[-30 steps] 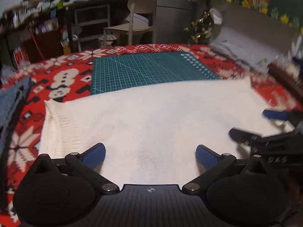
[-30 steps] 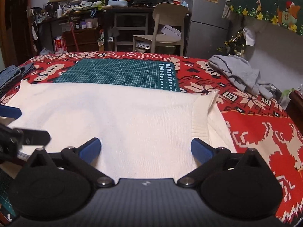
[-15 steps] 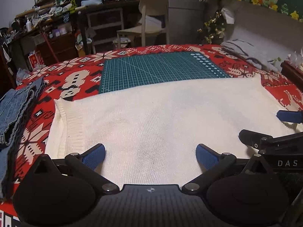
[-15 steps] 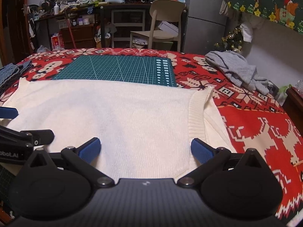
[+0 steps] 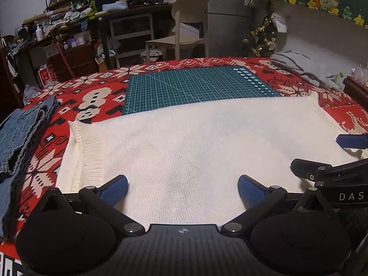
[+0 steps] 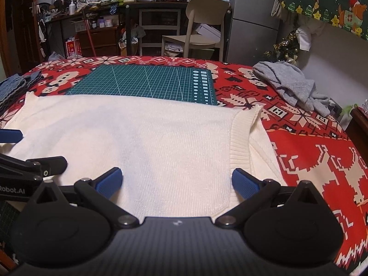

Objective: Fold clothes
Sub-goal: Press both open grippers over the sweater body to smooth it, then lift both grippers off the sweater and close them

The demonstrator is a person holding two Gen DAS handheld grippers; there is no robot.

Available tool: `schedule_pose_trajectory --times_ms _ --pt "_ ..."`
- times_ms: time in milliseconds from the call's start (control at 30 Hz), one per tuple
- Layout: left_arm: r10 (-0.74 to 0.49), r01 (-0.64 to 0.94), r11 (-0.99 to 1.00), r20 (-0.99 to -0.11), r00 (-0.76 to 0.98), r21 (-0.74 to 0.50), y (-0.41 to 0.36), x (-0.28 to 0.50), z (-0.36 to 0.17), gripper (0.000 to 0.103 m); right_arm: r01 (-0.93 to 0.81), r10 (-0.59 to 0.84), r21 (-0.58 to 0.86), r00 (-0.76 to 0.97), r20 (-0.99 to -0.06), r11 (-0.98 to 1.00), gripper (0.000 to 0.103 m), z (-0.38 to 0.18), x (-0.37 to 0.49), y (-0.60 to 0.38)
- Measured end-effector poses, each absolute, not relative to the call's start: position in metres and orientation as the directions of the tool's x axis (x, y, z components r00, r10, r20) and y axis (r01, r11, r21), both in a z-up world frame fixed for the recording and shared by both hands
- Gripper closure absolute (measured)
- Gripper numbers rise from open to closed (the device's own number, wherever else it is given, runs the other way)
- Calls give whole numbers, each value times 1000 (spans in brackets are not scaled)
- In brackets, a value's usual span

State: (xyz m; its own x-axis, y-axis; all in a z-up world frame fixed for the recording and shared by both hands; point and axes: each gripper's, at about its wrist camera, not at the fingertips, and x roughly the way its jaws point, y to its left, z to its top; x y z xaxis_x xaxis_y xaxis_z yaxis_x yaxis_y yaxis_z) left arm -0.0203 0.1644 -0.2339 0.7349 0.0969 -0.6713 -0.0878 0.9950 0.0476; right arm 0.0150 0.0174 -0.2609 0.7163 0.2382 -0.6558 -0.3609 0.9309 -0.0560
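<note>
Folded blue denim (image 5: 16,135), with a wavy stitched edge, lies at the far left of the red-and-white patterned tablecloth (image 5: 96,96); the left wrist view shows most of it, the right wrist view only its far corner. Just beside it the cream knit garment (image 5: 195,142) lies flat across the near half of the table, fine-ribbed in the body with a coarser ribbed band down its left edge. Its far edge overlaps the near border of the green gridded cutting mat (image 5: 193,85).

The left gripper (image 5: 182,187) hangs over the garment's near left part with its blue ridged pads (image 5: 115,187) spread wide, nothing between them. Whether the pads touch the knit cannot be told. The garment's near hem is hidden under the black gripper body.

The right gripper (image 6: 176,182) is likewise spread wide and empty above the near right part, its right pad (image 6: 243,181) at the foot of a second ribbed band (image 6: 241,142) that only this view shows clearly. Each view catches the other gripper cut off at its edge.

Further right a crumpled grey garment (image 6: 292,85) sits well apart from the cream one, soft and bunched; it is blurred in the left view.
</note>
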Motion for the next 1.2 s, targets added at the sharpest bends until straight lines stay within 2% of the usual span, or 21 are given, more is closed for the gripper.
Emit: schedule_pose_trajectory --times_ms 333,433,500,633,700,767,833,867,900,933,967,1033,1100,1133,1200 --pt "94 -85 995 -630 771 43 165 -25 -236 0 -374 262 -47 729 -632 926 1 -263 11 13" --pt "79 -83 996 -623 778 23 169 -26 -230 8 -388 276 -46 729 -626 921 1 -256 10 11" --pt "75 -76 997 -602 795 24 172 -28 -222 18 -393 285 -49 742 -607 918 1 -247 8 10" --pt "58 -52 998 -542 838 26 178 -28 -197 23 -384 283 -72 783 -554 921 3 -224 10 12" --pt "47 -40 999 -527 849 25 181 -21 -186 36 -401 310 -56 781 -542 914 13 -212 16 16" --pt "36 -26 999 -521 853 27 184 -8 -178 42 -427 353 -18 769 -533 904 18 -202 25 19" --pt "25 -14 1000 -516 856 24 187 5 -173 53 -446 379 3 755 -535 895 38 -195 37 24" --pt "11 -3 1000 -523 852 16 189 13 -173 67 -450 380 4 748 -545 893 46 -194 44 27" --pt "-7 10 1000 -537 843 2 191 20 -175 83 -453 380 6 740 -555 891 65 -192 51 31" --pt "-29 25 1000 -552 833 -16 193 28 -176 89 -451 379 15 732 -565 893 73 -192 59 35" --pt "-53 40 999 -566 823 -35 194 35 -178 94 -445 381 33 723 -577 895 73 -192 67 38" --pt "-86 64 996 -588 805 -59 194 49 -182 94 -443 394 70 702 -593 894 86 -192 83 45" --pt "-106 85 994 -612 784 -64 192 61 -187 97 -447 391 68 688 -611 892 89 -195 96 55" --pt "-115 94 993 -625 773 -66 190 66 -190 97 -449 387 64 680 -622 891 96 -198 102 60" --pt "-130 105 991 -653 746 -78 188 77 -198 98 -454 388 79 645 -658 888 97 -207 115 71"
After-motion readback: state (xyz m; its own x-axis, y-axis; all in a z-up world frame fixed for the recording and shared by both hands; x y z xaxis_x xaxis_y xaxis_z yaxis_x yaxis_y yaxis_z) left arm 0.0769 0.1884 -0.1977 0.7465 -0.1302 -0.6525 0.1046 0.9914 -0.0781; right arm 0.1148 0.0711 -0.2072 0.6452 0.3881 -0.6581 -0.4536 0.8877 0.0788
